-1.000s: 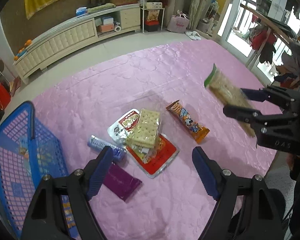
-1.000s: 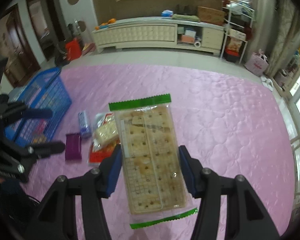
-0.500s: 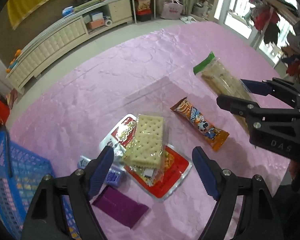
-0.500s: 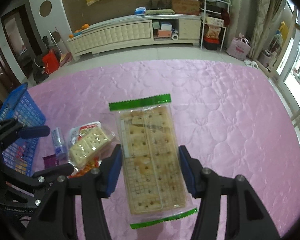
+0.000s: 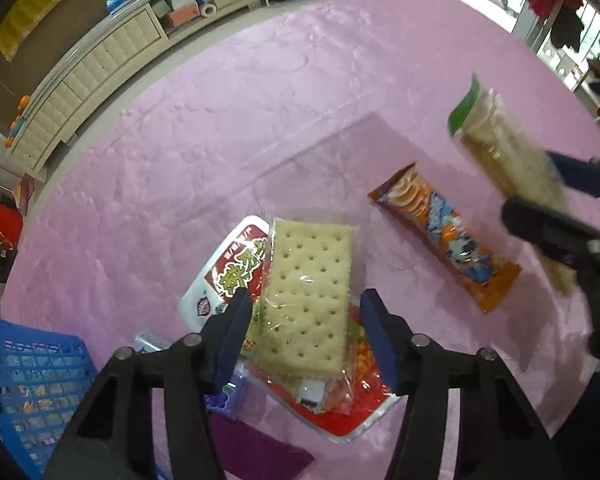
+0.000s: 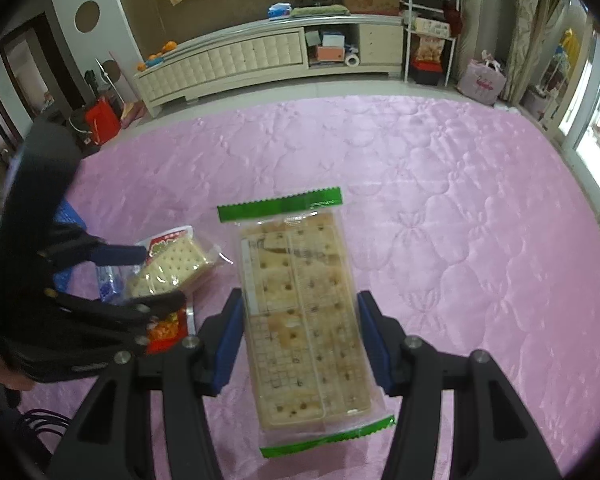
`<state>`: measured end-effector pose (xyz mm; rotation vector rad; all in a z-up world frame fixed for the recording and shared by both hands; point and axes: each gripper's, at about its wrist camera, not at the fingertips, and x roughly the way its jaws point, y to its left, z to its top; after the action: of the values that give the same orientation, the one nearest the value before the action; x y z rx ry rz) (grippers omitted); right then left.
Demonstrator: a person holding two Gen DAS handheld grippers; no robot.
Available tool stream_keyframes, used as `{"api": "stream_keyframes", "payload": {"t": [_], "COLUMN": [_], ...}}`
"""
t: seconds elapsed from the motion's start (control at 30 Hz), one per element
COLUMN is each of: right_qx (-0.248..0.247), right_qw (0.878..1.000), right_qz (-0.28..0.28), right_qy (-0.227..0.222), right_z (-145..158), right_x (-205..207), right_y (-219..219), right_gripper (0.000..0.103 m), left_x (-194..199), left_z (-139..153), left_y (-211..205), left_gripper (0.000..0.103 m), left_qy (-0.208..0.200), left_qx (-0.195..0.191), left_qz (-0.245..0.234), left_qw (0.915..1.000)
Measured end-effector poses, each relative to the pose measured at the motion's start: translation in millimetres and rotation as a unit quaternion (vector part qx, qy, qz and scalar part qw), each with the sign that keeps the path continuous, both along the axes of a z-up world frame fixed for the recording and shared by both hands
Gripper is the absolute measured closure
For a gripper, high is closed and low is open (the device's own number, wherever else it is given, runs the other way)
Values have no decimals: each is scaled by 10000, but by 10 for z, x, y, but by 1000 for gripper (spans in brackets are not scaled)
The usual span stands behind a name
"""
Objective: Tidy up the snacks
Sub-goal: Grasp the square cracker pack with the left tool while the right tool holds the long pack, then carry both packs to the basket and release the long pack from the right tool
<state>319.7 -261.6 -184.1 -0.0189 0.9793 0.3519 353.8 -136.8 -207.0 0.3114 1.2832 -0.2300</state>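
My right gripper (image 6: 300, 304) is shut on a green-edged cracker pack (image 6: 300, 304) and holds it above the pink cloth; the pack also shows in the left wrist view (image 5: 508, 152). My left gripper (image 5: 304, 300) is open, its fingers either side of a clear pack of pale crackers (image 5: 308, 296) that lies on a red and white snack bag (image 5: 236, 268). An orange snack bar (image 5: 444, 236) lies to the right. A blue wrapped bar (image 5: 228, 400) and a purple packet (image 5: 260, 452) lie near the blue basket (image 5: 24, 392).
The pink quilted cloth (image 6: 440, 208) covers the table. A cream sideboard (image 6: 260, 60) stands along the far wall. A white shelf rack (image 6: 432, 20) and a pink bag (image 6: 484, 84) stand at the back right.
My left gripper has moved forward and down over the pale cracker pack and its fingers have narrowed around it. My right gripper still holds the green-edged pack.
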Motion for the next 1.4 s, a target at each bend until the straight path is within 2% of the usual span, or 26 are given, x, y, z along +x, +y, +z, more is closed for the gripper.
{"api": "stream_keyframes", "payload": {"t": [0.07, 0.2, 0.53, 0.6, 0.93, 1.13, 1.23, 1.3, 1.4], "right_qx": [103, 94, 96, 251, 118, 85, 141, 378, 314], "right_qw": [9999, 9999, 9999, 9996, 9997, 9991, 9984, 9975, 9968], "right_qz": [-10, -6, 6, 18, 132, 271, 371, 478, 555], "right_qy": [57, 82, 119, 119, -166, -321, -411, -368, -481], "right_z": [-9, -27, 37, 129, 595, 856, 1000, 1092, 1221], "right_x": [7, -4, -62, -86, -434, -676, -790, -874, -992], "right_y": [-39, -44, -25, -36, 30, 144, 216, 248, 332], "right_gripper": [43, 43, 43, 43, 43, 43, 43, 44, 43], "left_x": [13, 39, -235, -339, -883, -1183, -1318, -1398, -1550], "left_z": [-52, -26, 330, 436, 1121, 1437, 1540, 1593, 1699], "left_y": [-3, -6, 85, 89, 257, 323, 401, 492, 630], "left_gripper": [48, 61, 62, 62, 62, 62, 62, 62, 62], "left_qy": [73, 56, -271, -343, -941, -1289, -1436, -1530, -1654], "left_qx": [-50, -86, -379, -454, -775, -885, -949, -993, -1037], "left_qz": [60, 182, 391, 395, 484, 497, 572, 628, 666], "left_qw": [9999, 9998, 9981, 9976, 9914, 9865, 9834, 9812, 9785]}}
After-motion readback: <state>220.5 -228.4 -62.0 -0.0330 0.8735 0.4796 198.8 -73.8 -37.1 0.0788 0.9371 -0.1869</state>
